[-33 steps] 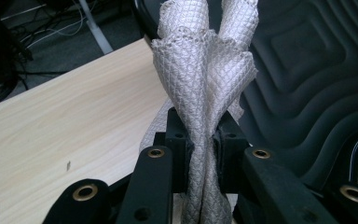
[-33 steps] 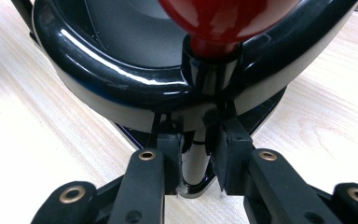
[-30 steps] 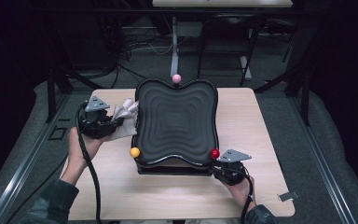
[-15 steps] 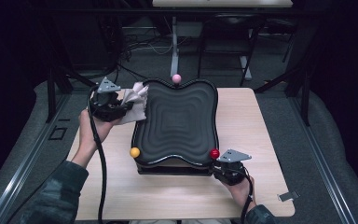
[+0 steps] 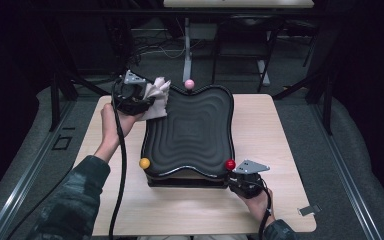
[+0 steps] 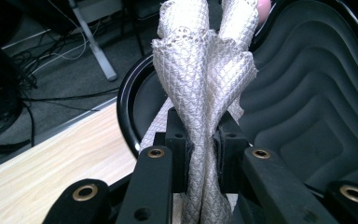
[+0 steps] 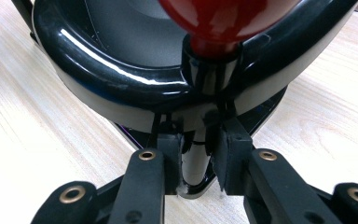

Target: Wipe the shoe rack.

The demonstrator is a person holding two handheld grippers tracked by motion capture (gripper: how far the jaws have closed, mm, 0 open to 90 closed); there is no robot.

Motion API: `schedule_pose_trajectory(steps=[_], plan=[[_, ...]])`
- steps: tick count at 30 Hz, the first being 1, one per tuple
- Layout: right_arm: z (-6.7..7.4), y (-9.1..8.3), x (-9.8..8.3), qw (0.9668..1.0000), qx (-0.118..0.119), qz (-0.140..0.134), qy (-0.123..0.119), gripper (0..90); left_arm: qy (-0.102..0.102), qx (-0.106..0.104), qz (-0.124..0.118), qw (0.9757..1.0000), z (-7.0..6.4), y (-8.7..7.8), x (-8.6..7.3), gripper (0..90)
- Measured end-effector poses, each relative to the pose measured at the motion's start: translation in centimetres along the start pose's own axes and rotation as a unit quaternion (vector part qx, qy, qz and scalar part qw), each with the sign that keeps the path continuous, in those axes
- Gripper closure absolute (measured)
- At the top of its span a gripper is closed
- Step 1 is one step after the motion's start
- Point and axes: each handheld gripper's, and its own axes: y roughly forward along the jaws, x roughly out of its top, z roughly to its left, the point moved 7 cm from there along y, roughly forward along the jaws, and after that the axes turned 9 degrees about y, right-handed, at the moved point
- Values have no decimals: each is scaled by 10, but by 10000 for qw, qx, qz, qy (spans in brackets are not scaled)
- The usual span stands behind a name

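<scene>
Jaws, left: clamped on cloth (image 6: 204,88), narrow gap packed with the bunched fabric; pads pressing it from both sides.
Jaws, right: closed on post (image 7: 196,158) at the tray's near right corner, just under the red knob; pads touching the post on either side.
Table (image 5: 275,125): pale wood, bearing the tray on its dark base.
Tray (image 5: 190,132): black, wavy-rimmed, stepped ridges toward the middle; centred on the table, between the two grippers.
Left gripper (image 5: 142,97): at the tray's far left corner, held up by a hand (image 5: 111,120) coming from the near left, cable trailing down along the forearm.
Right gripper (image 5: 235,177): at the tray's near right corner, low on the table, grey plate on top.
Cloth: whitish, waffle-textured, rising out past the jaw tips in two folds; crumpled end just above the tray's far left rim, contact with the rim not clear.
Knobs: pink (image 5: 189,83) at the far rim, yellow (image 5: 144,163) at the near left corner, red (image 5: 230,164) at the near right corner, right above the right jaws.
</scene>
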Motion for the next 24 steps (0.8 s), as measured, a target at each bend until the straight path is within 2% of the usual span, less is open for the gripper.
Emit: schedule_pose_trajectory(steps=[6,18,24], plan=[[0,0,0,10000,13,-17,-5,744,-38,123,64,9999,5,19,4,791],[0,0,0,10000,-3,-5,-21,745,-382,338,151,9986,22,46,7,788],[0,0,0,10000,-12,-12,-37,746,-511,330,215,9979,26,55,2,788]])
